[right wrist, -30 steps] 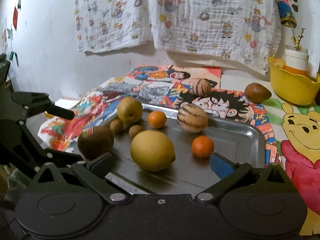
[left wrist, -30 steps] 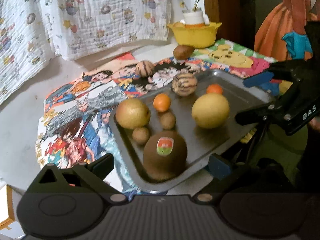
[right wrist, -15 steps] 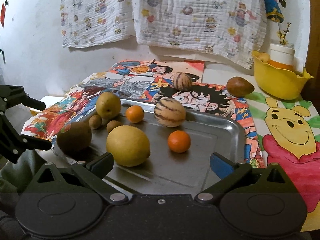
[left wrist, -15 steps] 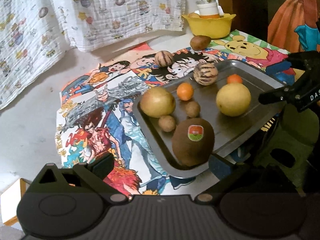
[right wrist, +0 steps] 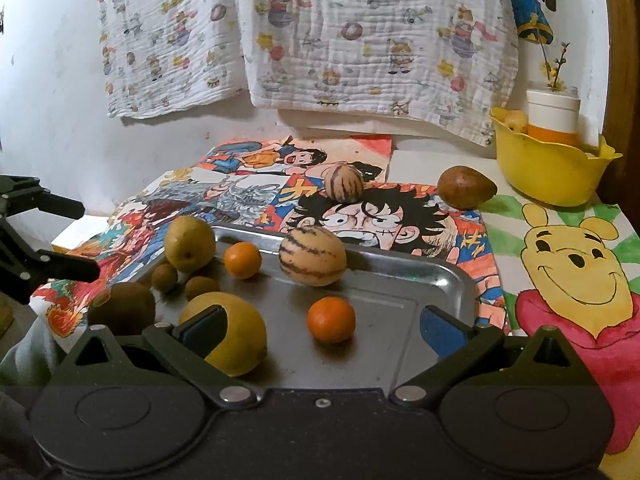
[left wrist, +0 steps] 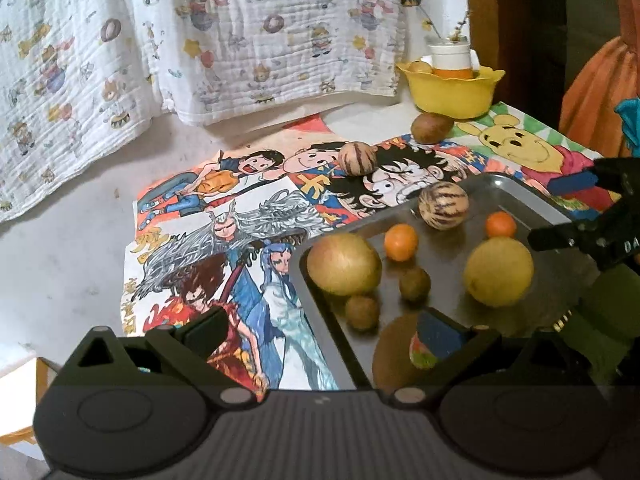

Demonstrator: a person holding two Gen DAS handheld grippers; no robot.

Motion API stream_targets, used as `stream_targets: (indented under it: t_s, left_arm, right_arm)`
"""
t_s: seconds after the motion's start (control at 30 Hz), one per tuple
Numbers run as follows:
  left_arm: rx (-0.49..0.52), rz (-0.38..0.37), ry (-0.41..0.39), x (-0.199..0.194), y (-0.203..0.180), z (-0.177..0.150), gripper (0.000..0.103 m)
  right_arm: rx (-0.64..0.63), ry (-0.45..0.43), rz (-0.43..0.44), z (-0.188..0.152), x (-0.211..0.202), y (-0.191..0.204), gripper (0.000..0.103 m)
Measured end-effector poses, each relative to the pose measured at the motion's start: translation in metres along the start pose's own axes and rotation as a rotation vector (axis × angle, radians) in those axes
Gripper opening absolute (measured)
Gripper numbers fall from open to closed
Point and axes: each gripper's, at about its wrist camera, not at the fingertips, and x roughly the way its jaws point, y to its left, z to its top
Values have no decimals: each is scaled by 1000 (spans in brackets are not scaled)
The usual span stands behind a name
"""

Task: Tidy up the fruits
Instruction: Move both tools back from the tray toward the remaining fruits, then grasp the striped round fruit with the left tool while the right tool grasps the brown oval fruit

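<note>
Showing only in the left view, the kiwi's sticker (left wrist: pixel 421 354); both hand-held grippers (left wrist: pixel 320 330) (right wrist: pixel 320 326) gape empty.

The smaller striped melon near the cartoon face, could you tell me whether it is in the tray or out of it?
Out. The smaller striped melon lies on the cartoon mat beyond the metal tray's far rim, apart from it.

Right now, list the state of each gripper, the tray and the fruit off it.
left gripper: open, empty
right gripper: open, empty
tray: flat, holding fruit
striped melon: off tray, on mat
brown pear: off tray, beside yellow bowl
</note>
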Motion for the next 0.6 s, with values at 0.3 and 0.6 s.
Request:
stream_targets:
  t_s: [0.3,0.6]
  left_arm:
    - [7,-11,1,37,8,34,102]
    - [-21,-45,7,88,17,73,102]
  right_arm:
    - [27,9,28,16,22,-21,102]
    - [5,-5,-40,45,57,-41,102]
